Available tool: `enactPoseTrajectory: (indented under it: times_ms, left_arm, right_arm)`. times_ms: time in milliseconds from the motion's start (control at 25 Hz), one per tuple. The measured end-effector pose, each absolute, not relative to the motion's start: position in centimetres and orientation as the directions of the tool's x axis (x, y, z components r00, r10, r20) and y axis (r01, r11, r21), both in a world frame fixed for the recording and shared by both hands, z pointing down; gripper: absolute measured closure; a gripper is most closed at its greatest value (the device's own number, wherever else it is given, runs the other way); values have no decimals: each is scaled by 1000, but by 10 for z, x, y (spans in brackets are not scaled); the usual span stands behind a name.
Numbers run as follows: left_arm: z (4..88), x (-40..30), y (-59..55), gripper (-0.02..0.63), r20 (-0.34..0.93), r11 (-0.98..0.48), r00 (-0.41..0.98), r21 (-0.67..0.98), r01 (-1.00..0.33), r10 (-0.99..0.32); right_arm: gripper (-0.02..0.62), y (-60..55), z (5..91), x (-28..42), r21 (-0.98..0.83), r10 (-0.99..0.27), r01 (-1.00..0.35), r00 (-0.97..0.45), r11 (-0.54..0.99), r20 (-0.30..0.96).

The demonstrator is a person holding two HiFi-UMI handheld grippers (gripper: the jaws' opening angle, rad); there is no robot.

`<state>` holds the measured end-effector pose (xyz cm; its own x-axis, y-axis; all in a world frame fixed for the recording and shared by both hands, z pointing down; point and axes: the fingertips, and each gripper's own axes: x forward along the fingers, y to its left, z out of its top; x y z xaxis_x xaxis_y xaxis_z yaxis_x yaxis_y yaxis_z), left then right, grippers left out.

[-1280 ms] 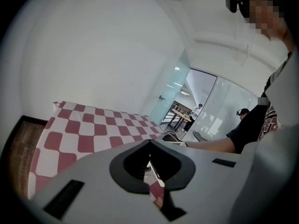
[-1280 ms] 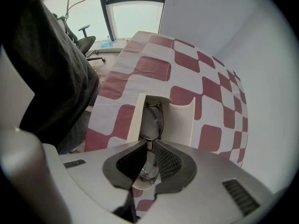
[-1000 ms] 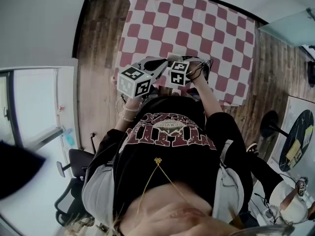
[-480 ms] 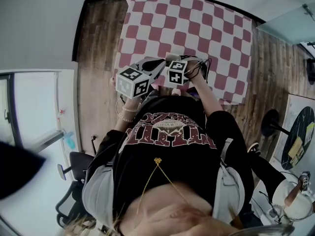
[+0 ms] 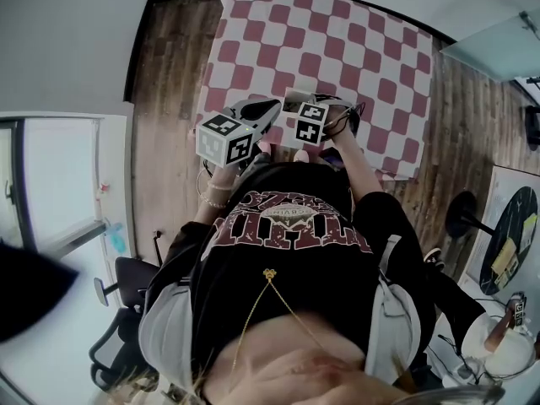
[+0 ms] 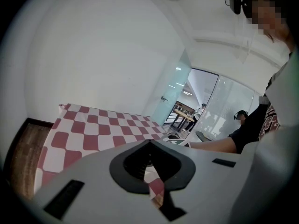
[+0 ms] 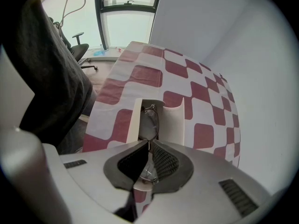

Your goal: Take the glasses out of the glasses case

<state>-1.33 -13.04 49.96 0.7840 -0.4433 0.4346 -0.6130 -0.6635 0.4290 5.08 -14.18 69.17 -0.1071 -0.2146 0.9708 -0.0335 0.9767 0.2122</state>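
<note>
Tablecloth [image 5: 337,49] beyond glasses case [image 7: 176,118] open; case walls hem glasses [image 7: 150,124].

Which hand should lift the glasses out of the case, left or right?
Right. The right gripper has its jaws shut on the glasses, which lie in the open case just ahead of it. The left gripper is shut on nothing and points across the checked tablecloth.

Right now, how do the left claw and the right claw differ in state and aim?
The left claw is shut on nothing, while the right claw is shut on the glasses. The left claw faces the checked tablecloth; the right claw faces the open glasses case. Both have their jaws together.
</note>
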Motion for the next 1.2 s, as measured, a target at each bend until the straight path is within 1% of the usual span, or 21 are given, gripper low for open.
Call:
enactPoseTrajectory:
  times_ms: [320, 800, 1200]
  left_arm:
    - [500, -17, -129, 606, 428, -658, 783, 433, -616, -451]
    - [501, -15, -129, 606, 448, -663, 783, 431, -612, -432]
    - [503, -13, -130, 606, 450, -664, 784, 433, -610, -428]
  right_arm:
    - [563, -140, 684, 53, 242, -246, -46, -143, 969, 959]
    - [563, -143, 665, 58, 266, -286, -129, -183, 955, 940]
    - [563, -146, 650, 60, 269, -302, -170, -215, 948, 929]
